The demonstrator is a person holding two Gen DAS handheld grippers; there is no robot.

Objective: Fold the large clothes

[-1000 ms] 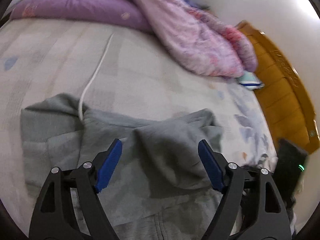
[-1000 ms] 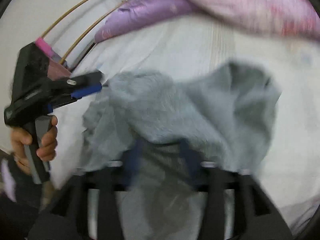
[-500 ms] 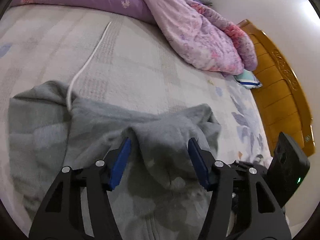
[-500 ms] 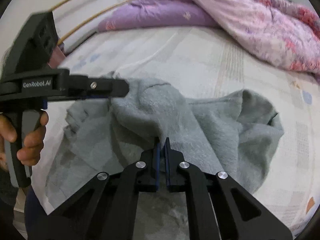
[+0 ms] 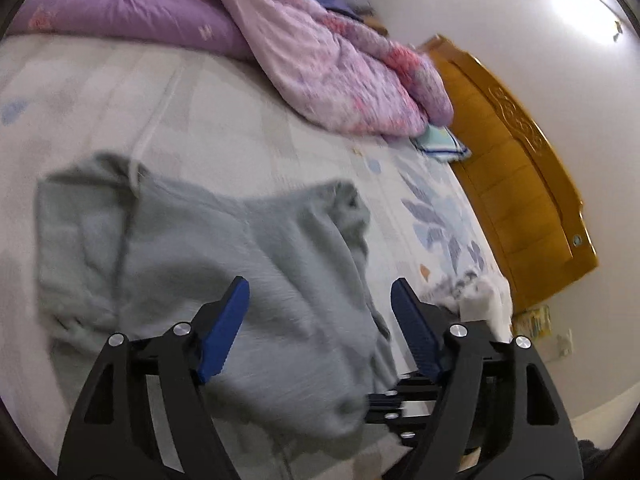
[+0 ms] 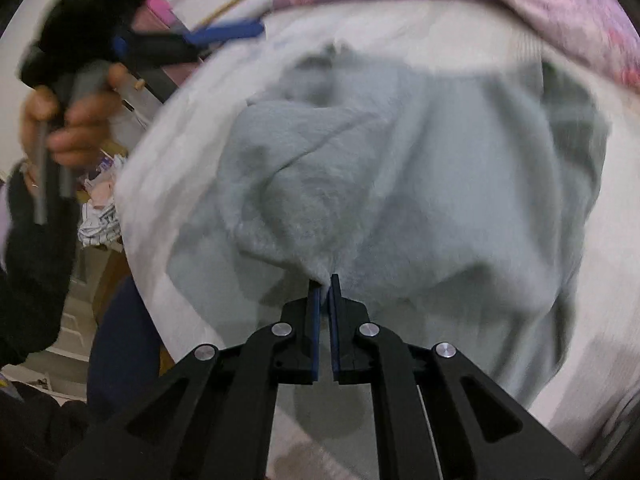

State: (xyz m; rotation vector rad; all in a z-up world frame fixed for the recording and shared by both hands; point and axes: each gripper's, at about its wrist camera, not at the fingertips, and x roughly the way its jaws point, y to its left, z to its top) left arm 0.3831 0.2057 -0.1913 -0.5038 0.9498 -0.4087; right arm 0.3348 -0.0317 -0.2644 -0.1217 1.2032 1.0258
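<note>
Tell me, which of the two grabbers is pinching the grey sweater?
The right gripper: its blue fingers are shut on a fold of the grey sweater. The left gripper, with its fingers having just spread wider, holds nothing.

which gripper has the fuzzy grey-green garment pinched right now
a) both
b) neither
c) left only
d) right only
d: the right gripper has its blue pads closed on a fold of the fuzzy grey-green garment, while the left gripper stands wide open above the cloth, its pads not pressing on it.
</note>
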